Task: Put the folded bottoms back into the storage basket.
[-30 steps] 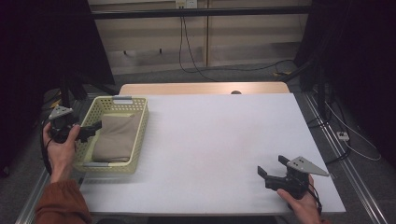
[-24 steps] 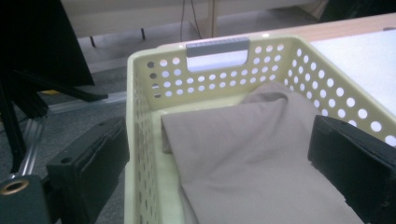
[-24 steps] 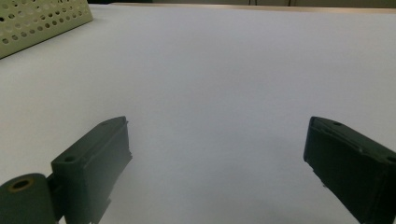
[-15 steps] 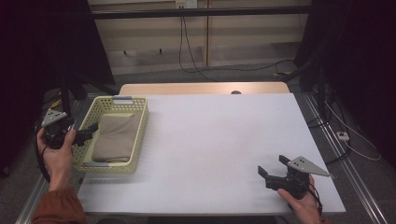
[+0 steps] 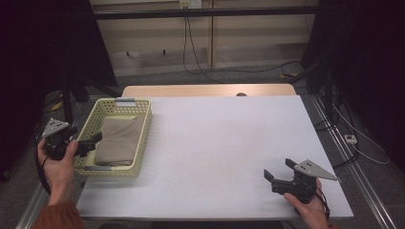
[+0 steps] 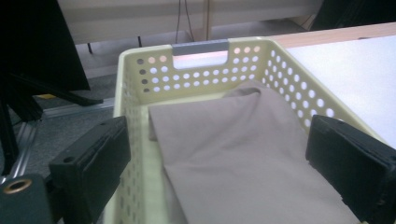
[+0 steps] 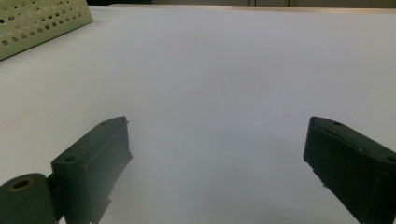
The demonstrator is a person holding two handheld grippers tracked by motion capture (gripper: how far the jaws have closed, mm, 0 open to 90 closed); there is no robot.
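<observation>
White tabletop [image 5: 229,143] is seen bearing a yellow basket [image 5: 141,123] at its left, where the folded cloth [image 5: 117,140] lies lengthwise just ahead of the wide-open left gripper [image 5: 90,140], while the right gripper [image 5: 277,172], also spread, is kept well apart.

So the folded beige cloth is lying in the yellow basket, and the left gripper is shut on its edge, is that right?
Not quite. The folded beige cloth does lie in the yellow basket, but the left gripper is open, not shut on it. The left gripper view shows its jaws spread wide, one outside the basket's wall and one over its other rim, with the cloth lying untouched between them.
</observation>
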